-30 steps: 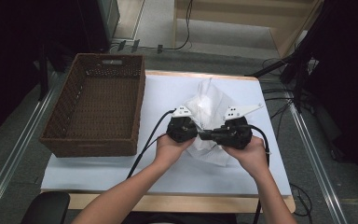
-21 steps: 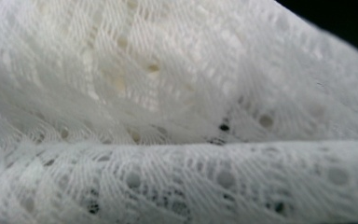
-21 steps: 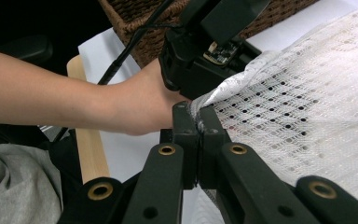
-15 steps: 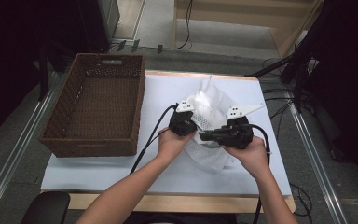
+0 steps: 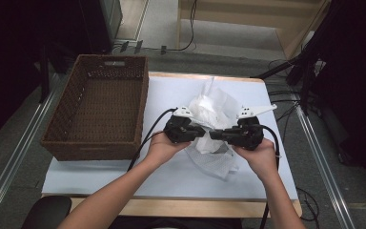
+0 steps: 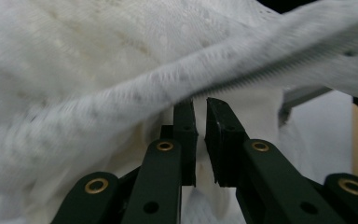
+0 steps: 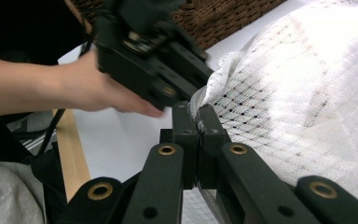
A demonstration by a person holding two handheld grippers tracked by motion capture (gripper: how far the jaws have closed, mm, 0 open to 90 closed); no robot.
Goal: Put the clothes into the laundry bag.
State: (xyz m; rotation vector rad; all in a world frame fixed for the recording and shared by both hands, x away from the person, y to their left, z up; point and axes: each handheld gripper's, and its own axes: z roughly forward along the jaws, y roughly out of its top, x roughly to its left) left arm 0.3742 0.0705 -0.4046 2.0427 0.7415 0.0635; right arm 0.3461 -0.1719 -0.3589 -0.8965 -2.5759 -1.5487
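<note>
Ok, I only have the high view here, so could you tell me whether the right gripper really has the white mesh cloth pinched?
Observer: Yes. In the right gripper view the right gripper is shut on a bunched edge of the mesh cloth.
Operator: Thank you. Does the left one grip it too?
Observer: No. The left gripper has just been opening. A narrow gap shows between its pads, and the cloth passes just beyond their tips, unpinched.
Operator: Is anything sewn onto that cloth?
Observer: A toothed strip like a zipper runs along the fold above the left jaws.
</note>
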